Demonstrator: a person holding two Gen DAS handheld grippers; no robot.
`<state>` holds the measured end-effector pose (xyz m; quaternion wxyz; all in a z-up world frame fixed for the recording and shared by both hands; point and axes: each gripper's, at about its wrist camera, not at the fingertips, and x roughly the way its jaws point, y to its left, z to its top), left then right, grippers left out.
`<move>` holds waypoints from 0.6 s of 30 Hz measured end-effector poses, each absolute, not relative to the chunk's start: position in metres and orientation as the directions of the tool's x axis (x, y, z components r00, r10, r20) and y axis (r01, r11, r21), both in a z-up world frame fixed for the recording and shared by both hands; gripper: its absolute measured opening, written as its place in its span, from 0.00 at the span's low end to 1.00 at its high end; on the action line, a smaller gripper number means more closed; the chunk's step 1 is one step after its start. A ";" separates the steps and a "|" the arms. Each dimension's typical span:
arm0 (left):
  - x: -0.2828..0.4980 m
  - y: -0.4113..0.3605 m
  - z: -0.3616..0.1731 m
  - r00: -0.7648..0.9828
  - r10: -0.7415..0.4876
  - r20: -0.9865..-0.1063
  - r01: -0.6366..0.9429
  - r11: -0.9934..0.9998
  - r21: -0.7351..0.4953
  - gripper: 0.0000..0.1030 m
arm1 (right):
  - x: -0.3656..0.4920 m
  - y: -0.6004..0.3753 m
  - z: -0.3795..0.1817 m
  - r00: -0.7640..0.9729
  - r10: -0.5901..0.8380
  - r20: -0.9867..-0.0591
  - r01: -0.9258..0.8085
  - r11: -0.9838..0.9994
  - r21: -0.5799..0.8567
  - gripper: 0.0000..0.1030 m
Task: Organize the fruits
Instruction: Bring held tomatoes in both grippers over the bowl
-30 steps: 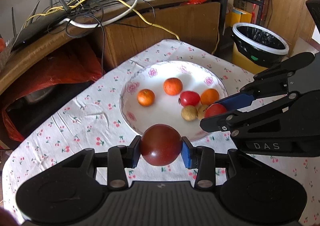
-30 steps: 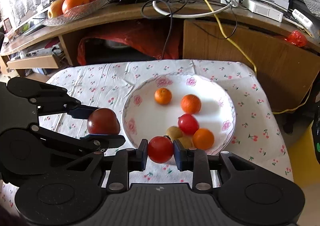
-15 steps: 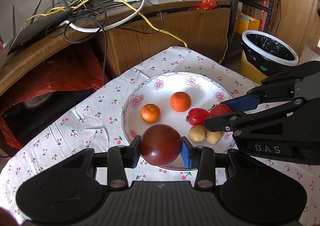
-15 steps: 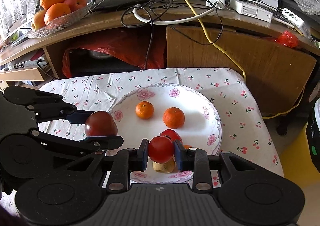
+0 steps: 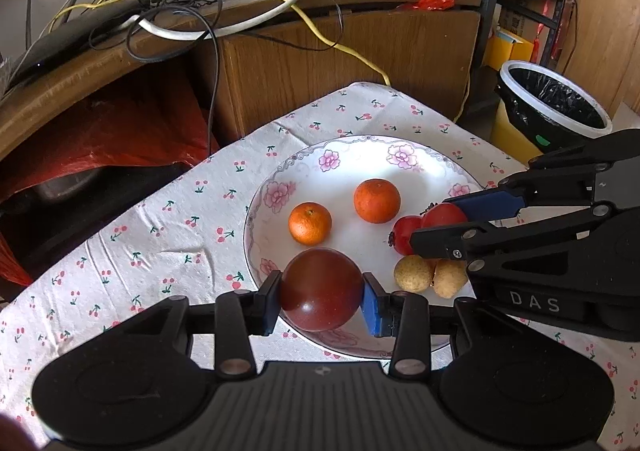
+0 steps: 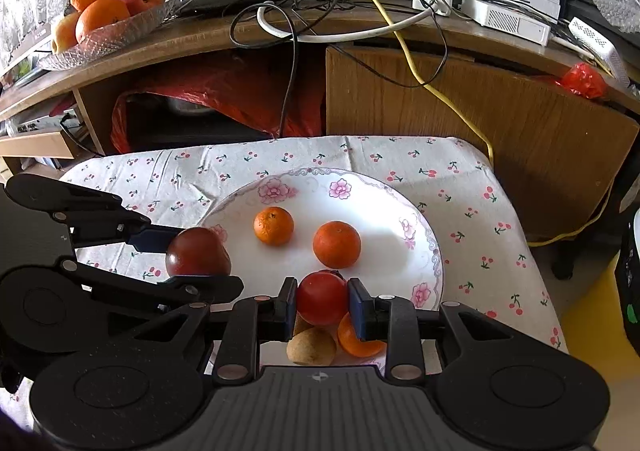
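Two grippers each clamp fruit above the plate (image 5: 256,211): left gripper (image 5: 321,291) a dark plum (image 5: 321,289), right gripper (image 6: 322,305) a red tomato (image 6: 322,297). Dropping either could scatter the oranges (image 6: 336,244).

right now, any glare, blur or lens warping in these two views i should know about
Left wrist view: sharp; a small highlight on the dark red fruit; fisheye bends the wooden desk edge; corners darken. Right wrist view: sharp too; bright light washes out the plate centre; the fruits cast soft shadows; the red tomato shows no strong glare.
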<state>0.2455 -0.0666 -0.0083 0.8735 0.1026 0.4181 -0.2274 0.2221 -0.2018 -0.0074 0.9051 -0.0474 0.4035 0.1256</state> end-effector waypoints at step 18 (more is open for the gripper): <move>0.253 -0.067 -0.012 0.554 -0.313 -0.771 0.463 0.886 -0.027 0.46 | 0.235 -0.205 -0.012 0.662 0.177 -0.728 -0.240 0.971 0.018 0.26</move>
